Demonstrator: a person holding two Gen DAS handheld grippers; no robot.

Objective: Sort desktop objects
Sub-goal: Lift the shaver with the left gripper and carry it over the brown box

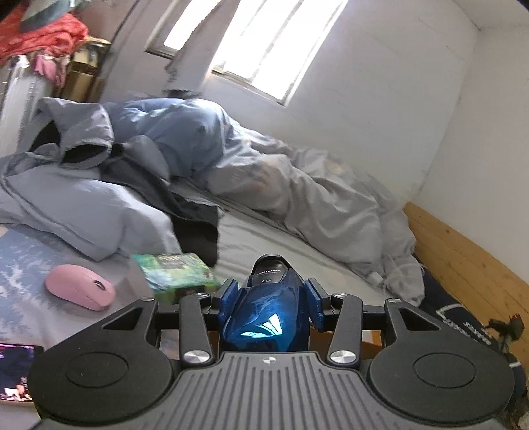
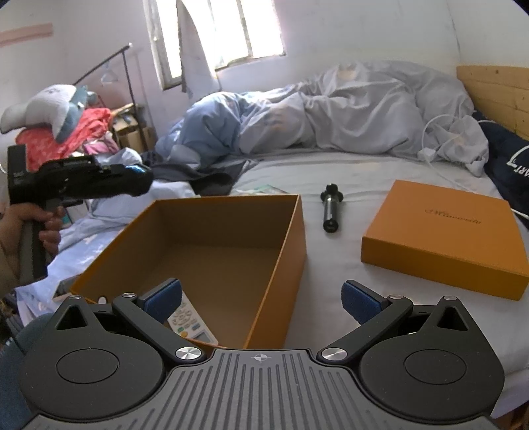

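1. Left gripper [image 1: 269,299]: clamped on a glossy blue device [image 1: 267,317], its blue pads pressing both flanks; a power symbol shows on the device's dark nose. In the right wrist view the same gripper [image 2: 140,180] sits at 9 o'clock, raised above the bed, carried by a hand [image 2: 31,228] on its grip.

2. Right gripper [image 2: 261,299]: jaws spread wide, nothing between the pads; it hangs over the near edge of the open box.

3. Open box [image 2: 284,251]: orange card, brown inside, on the bed sheet [image 2: 330,271] at centre. A white remote control [image 2: 193,325] lies in its near corner, partly hidden by the right gripper's left finger.

4. Box lid [image 2: 443,238]: orange, script lettering on top, flat on the sheet at 3 o'clock from the box, well apart.

5. Black cylinder [image 2: 330,211]: dark, metallic band, lying on the sheet between box and lid, at 1 o'clock from the box.

6. Pink mouse [image 1: 79,287]: on a patterned blue mat [image 1: 23,264], at 9 o'clock in the left wrist view.

7. Green packet [image 1: 175,274]: just beside the mouse, at its 3 o'clock; blurred, print unreadable.

8. Phone [image 1: 16,372]: lit screen, at 8 o'clock of that view.

9. Rumpled duvet [image 2: 363,109]: grey-blue, heaped across the far side of the bed under the window [image 2: 228,29].
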